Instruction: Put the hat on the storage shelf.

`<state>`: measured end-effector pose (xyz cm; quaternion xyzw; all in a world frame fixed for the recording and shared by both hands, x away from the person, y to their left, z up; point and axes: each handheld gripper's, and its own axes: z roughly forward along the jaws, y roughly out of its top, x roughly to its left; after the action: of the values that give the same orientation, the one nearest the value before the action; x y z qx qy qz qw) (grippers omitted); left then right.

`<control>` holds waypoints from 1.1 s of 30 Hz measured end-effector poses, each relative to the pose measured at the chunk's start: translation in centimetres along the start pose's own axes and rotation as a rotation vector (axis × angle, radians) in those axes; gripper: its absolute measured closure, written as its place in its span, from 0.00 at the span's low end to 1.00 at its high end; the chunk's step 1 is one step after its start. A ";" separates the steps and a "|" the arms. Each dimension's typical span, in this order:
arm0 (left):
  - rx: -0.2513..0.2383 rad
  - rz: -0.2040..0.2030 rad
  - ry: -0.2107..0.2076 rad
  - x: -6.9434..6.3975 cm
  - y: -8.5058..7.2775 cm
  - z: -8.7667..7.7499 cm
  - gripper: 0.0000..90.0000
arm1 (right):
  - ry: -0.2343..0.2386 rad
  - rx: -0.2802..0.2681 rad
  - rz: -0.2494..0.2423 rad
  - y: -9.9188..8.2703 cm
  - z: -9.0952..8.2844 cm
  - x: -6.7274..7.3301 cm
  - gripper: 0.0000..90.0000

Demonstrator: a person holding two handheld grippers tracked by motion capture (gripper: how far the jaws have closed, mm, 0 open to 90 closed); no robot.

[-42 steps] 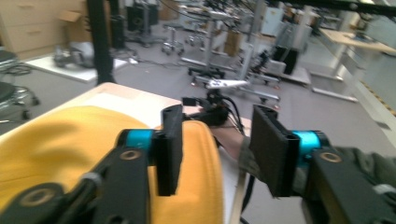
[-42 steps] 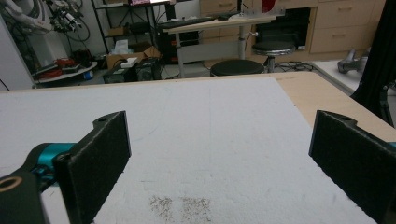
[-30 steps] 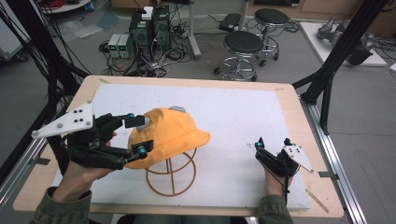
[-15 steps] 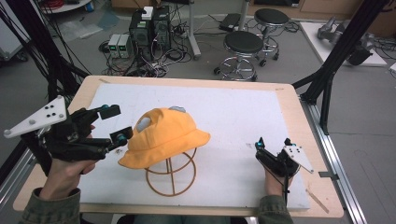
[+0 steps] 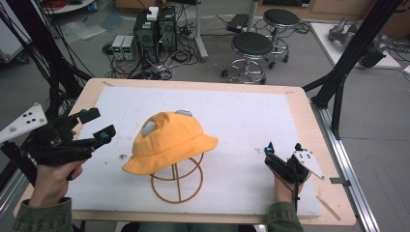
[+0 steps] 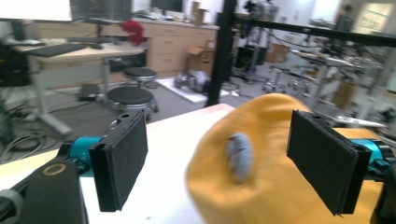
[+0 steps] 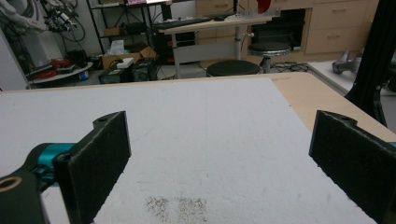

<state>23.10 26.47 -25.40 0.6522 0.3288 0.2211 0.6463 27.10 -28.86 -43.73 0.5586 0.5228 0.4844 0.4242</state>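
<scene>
Hat (image 5: 171,140) (yellow, brimmed) sits on a wire stand (image 5: 177,181), with the left gripper (image 5: 96,125) open and empty just left of it and the right gripper (image 5: 283,147) well right. From the left gripper view, wide jaws, which have just been opening, frame the hat (image 6: 261,182) without touching. From the right gripper view, open jaws hold nothing above the white mat (image 7: 210,140).

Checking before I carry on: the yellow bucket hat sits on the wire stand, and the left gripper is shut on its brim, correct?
Not quite. The yellow bucket hat does sit on the wire stand, but the left gripper is open, clear of the brim, its jaws having just been opening with nothing pressed between them. The high view shows the gap to the hat.
</scene>
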 end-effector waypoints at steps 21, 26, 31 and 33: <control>-0.043 -0.071 0.208 4.6 -5.3 -1.3 0.24 | -0.012 -0.012 -0.008 0.0 -0.1 0.0 0.05; -0.071 -0.082 0.306 5.6 -6.8 -1.8 0.24 | -0.010 -0.006 -0.005 0.0 -0.1 0.0 0.05; -0.090 -0.108 0.376 6.4 -7.9 -2.4 0.24 | -0.011 -0.008 -0.002 0.0 -0.1 0.0 0.05; -0.090 -0.116 0.399 6.8 -8.4 -2.6 0.24 | -0.011 -0.008 -0.003 0.0 -0.1 0.0 0.05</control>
<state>24.68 32.69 -34.44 0.5460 0.4771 0.3223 0.6086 27.01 -28.82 -43.68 0.5589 0.5194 0.4826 0.4301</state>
